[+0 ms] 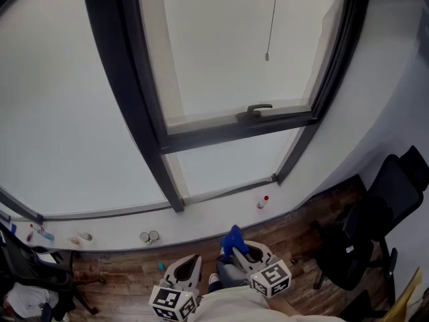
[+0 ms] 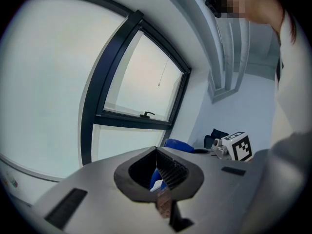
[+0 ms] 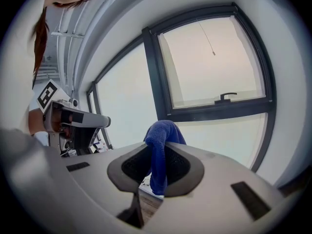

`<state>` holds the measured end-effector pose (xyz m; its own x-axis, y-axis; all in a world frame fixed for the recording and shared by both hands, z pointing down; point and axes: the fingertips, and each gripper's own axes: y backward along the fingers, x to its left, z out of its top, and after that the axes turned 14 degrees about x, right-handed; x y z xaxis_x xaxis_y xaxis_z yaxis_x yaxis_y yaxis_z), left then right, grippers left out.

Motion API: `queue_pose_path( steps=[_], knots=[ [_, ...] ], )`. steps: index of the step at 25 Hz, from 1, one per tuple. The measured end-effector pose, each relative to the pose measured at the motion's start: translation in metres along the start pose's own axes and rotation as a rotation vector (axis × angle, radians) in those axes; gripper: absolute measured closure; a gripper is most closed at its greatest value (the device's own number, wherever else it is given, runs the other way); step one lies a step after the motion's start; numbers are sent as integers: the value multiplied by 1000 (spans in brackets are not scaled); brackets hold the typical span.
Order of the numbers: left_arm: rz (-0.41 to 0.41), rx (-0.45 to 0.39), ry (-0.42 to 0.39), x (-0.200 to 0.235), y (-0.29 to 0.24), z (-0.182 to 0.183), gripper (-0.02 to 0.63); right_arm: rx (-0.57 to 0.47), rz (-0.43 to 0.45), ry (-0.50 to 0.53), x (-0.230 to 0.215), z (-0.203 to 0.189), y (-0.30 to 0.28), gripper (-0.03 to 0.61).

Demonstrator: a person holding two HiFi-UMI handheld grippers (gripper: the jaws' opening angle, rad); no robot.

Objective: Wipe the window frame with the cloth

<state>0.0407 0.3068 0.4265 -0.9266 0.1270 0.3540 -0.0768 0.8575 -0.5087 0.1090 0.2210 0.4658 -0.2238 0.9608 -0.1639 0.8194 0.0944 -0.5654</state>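
The window has a dark frame [image 1: 228,131] with a handle [image 1: 259,109] on its lower bar; the frame also shows in the left gripper view [image 2: 131,119] and the right gripper view [image 3: 219,110]. My right gripper [image 1: 245,252] is held low near my body and is shut on a blue cloth [image 1: 233,238]. In its own view the cloth [image 3: 158,165] hangs over and between the jaws of the right gripper [image 3: 165,147]. My left gripper [image 1: 185,269] is beside it, shut and holding nothing [image 2: 156,150]. Both are well below the frame and apart from it.
A white sill [image 1: 201,217] runs under the window, with a small red-capped bottle [image 1: 263,202], two small round items [image 1: 149,236] and clutter at the far left [image 1: 40,233]. A black office chair [image 1: 375,220] stands on the wooden floor at right. A pull cord [image 1: 267,57] hangs before the pane.
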Motion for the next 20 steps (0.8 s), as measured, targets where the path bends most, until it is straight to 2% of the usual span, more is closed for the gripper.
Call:
queue_pose_path(
  steps=[6, 13, 16, 20],
  knots=[
    [28, 10, 12, 34, -47, 39, 604, 5, 26, 1, -44, 33, -43, 515],
    [37, -45, -79, 47, -105, 122, 603, -58, 51, 63, -104, 102, -83, 515],
    [42, -42, -82, 49, -118, 129, 603, -60, 57, 74, -123, 113, -95, 515],
    [32, -25, -38, 57, -132, 133, 604, -54, 54, 57, -138, 118, -104, 515]
  ],
)
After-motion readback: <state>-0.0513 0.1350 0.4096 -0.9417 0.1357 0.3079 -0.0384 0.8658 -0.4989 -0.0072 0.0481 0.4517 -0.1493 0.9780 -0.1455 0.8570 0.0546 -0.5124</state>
